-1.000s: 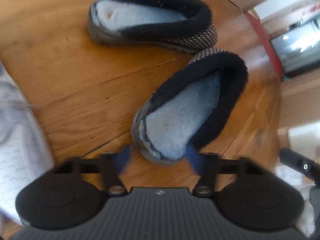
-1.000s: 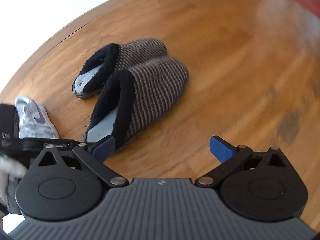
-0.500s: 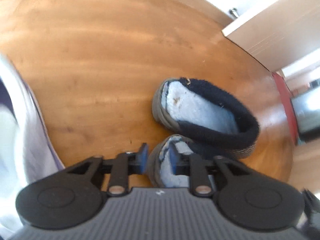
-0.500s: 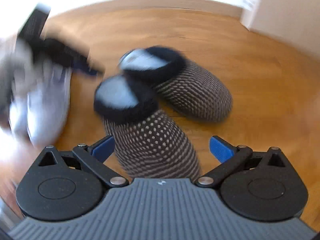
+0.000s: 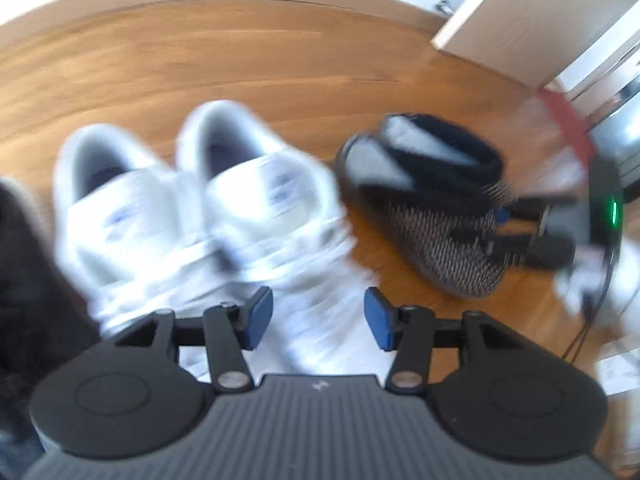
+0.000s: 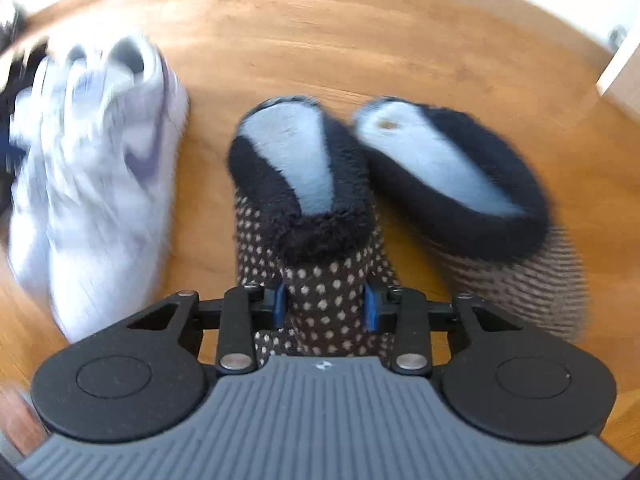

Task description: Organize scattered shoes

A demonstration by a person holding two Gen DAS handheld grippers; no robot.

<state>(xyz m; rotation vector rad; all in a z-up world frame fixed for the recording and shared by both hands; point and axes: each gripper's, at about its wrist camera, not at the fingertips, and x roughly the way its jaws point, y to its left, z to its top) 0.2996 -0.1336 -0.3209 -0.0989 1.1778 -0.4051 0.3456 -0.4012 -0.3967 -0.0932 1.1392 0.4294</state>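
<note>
A warm-toned wooden plank floor fills the room. A pale white door panel stands beside a red strip.

1. Loads of bare wooden floor beyond the shoes, wide open up to the pale skirting.
2. Narrow strip of floor between the white leather sneakers and the dotted brown slipper with black fleece collar; a claw might squeeze in there.
3. That slipper and the striped brown slipper with black fleece collar sit just beside each other at the heels, basically no gap.
4. A white door panel blocks the far right.
</note>
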